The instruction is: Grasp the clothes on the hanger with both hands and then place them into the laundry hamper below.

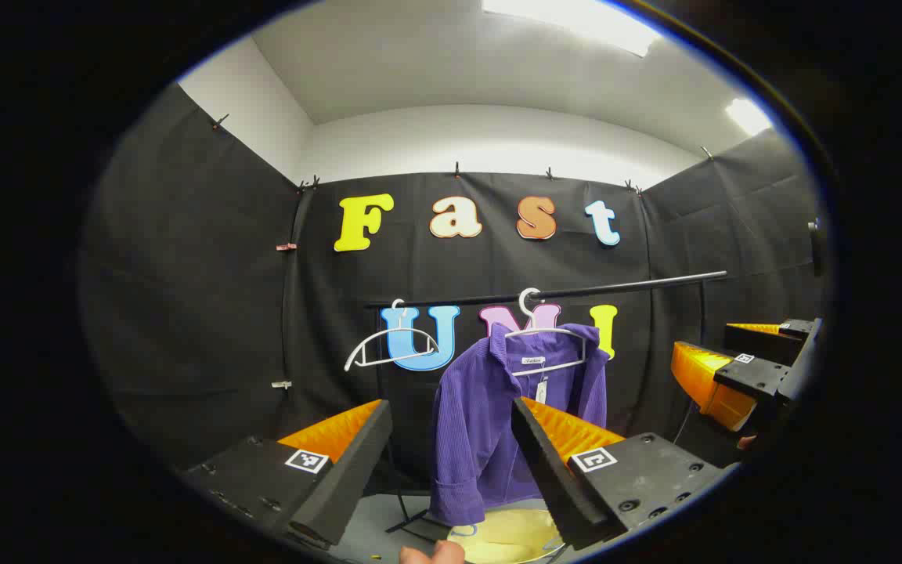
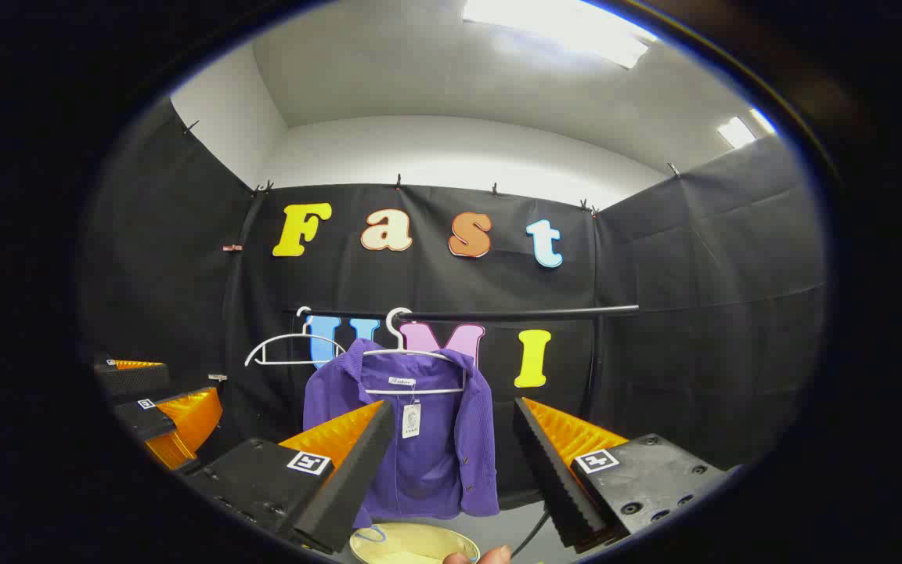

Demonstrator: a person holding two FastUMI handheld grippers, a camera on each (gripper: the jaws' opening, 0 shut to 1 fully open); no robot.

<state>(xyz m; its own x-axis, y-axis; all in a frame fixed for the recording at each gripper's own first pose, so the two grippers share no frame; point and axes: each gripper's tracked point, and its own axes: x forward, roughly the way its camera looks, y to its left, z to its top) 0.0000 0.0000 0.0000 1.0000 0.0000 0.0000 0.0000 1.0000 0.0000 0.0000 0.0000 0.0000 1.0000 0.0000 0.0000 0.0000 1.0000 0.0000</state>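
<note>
A purple corduroy shirt hangs open on a white hanger from the rail, above the pale hamper. The left gripper and right gripper, both spread wide, face it from well apart.

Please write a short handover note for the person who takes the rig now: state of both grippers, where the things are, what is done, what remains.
Left hand-held gripper: open, holding nothing, short of the clothes.
Right hand-held gripper: open, holding nothing, also short of them.
Purple shirt: on a white hanger on the black rail; a second hanger beside it is bare.
Laundry hamper: on the floor below the shirt, pale yellow rim showing.
Done: nothing yet; both grippers face the shirt.
Left: grasp the shirt with both grippers, take it off the hanger, put it into the hamper.
</note>
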